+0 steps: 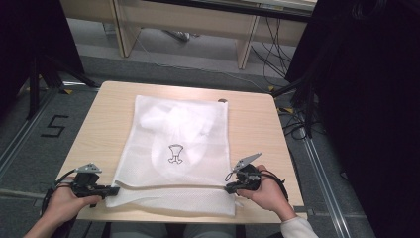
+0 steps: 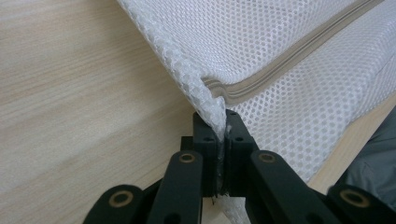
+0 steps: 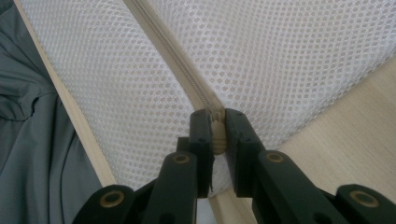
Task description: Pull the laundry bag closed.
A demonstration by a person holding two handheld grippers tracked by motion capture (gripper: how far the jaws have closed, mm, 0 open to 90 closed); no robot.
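White mesh laundry bag [image 1: 178, 148] lies flat on wooden table [image 1: 252, 129], zip [image 3: 187, 79] along near edge. Left gripper [image 1: 115, 190] pinches bag's near-left corner; right gripper [image 1: 229, 189] clamps zip end at near-right corner. Both jaws nearly closed on fabric, w/ hands at table's front edge.

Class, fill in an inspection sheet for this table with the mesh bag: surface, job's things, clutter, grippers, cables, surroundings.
Surface: light wooden table.
Job's things: white mesh laundry bag lying flat, zipper along its near end.
Clutter: small dark spot at the far edge.
Grippers: left gripper shut on the bag's corner; right gripper shut at the zipper's end.
Cables: black cables on the floor behind.
Surroundings: grey floor, wooden desk.
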